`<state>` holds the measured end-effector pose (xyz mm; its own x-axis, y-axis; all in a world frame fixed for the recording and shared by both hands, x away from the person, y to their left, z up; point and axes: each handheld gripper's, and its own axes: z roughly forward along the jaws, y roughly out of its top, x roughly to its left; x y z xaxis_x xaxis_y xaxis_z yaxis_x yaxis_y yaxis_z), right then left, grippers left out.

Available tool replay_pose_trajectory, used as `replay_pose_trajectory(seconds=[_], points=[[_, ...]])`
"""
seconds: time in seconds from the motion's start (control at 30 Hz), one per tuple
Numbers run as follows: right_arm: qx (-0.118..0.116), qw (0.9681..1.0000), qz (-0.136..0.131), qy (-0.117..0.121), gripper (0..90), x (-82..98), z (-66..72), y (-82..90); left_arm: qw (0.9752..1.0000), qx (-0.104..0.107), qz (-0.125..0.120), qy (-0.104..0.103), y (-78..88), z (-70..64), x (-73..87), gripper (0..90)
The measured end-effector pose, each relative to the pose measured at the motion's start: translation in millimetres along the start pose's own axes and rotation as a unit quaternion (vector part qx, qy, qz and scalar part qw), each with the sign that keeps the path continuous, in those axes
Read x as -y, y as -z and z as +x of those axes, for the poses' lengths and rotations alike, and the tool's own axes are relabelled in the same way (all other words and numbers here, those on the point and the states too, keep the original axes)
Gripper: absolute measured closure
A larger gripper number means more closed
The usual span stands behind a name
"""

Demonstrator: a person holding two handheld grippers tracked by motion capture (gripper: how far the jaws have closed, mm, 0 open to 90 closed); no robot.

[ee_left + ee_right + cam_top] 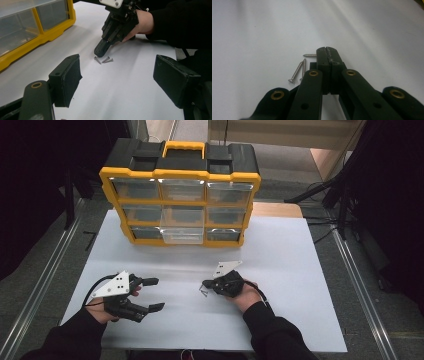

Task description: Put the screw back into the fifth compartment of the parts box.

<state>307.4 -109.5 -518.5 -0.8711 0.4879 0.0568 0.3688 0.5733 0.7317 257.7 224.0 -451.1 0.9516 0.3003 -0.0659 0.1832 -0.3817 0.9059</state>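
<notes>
High view: white table [280,270], yellow bin box [180,195] at back. L gripper [150,295] spread wide, holding nothing. R gripper [206,285] clamped tight, tip by the screws [202,292].

L gripper view: three screws [103,60] lay just beside R tip [98,53].

R gripper view: jaws pressed together, apparently w/ nothing between. Screws [298,71] likely light, stiff, slippery; best pinched mid-shank.

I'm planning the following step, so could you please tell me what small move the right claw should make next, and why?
Probably open the right claw slightly and set it over one screw. Its jaws are pressed together beside the three loose screws on the white table, with nothing visibly between them, so it cannot pick one up as it stands. The left claw is open and off to the side.
</notes>
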Motion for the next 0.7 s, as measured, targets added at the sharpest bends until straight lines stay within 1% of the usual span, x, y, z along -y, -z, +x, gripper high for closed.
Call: replay_pose_trajectory(seconds=[0.1, 0.17, 0.2, 0.23, 0.27, 0.3, 0.37, 0.4, 0.57, 0.67, 0.7], points=[[-0.002, 1.0000, -0.002, -0.005, 90.0, -0.1, -0.2, 0.3, 1.0000, 0.000, 0.000, 0.000, -0.1, 0.1, 0.0, 21.8], [-0.001, 0.9999, -0.004, -0.010, 84.4, -0.4, -1.5, 0.3, 1.0000, 0.001, -0.001, 0.001, -0.2, 0.1, 0.0, 21.8], [-0.005, 0.9999, -0.005, -0.015, 81.3, -0.7, -2.6, 0.6, 1.0000, 0.000, 0.001, 0.000, -0.1, 0.2, -0.1, 21.8], [-0.004, 0.9997, -0.008, -0.024, 79.4, -1.4, -3.1, 0.6, 1.0000, 0.000, 0.001, 0.000, -0.2, 0.2, 0.0, 21.8], [-0.004, 0.9995, -0.004, -0.031, 78.4, -2.3, -3.8, 0.7, 1.0000, 0.000, 0.001, 0.000, -0.2, 0.2, 0.0, 21.8], [-0.007, 0.9992, -0.006, -0.039, 75.7, -3.3, -3.9, 0.6, 1.0000, 0.000, 0.001, 0.000, -0.1, 0.2, -0.1, 21.8], [-0.009, 0.9990, -0.005, -0.043, 73.1, -4.2, -3.1, 0.6, 1.0000, 0.000, -0.002, 0.001, 0.1, 0.1, -0.1, 21.8], [-0.010, 0.9988, -0.005, -0.047, 72.0, -4.5, -1.9, 0.6, 1.0000, -0.001, 0.002, 0.001, 0.7, 0.1, -0.3, 21.8], [-0.020, 0.9986, -0.011, -0.048, 71.2, -5.8, 1.1, 3.9, 1.0000, -0.001, -0.002, 0.001, 0.6, 0.0, -0.1, 21.8], [-0.028, 0.9984, -0.005, -0.049, 72.3, -5.0, 3.5, 3.7, 1.0000, -0.001, -0.003, 0.001, 0.7, 0.1, -0.1, 21.8], [-0.030, 0.9985, -0.002, -0.047, 74.1, -3.9, 4.4, 3.0, 1.0000, -0.002, -0.003, 0.000, 0.9, 0.3, -0.3, 21.8]])
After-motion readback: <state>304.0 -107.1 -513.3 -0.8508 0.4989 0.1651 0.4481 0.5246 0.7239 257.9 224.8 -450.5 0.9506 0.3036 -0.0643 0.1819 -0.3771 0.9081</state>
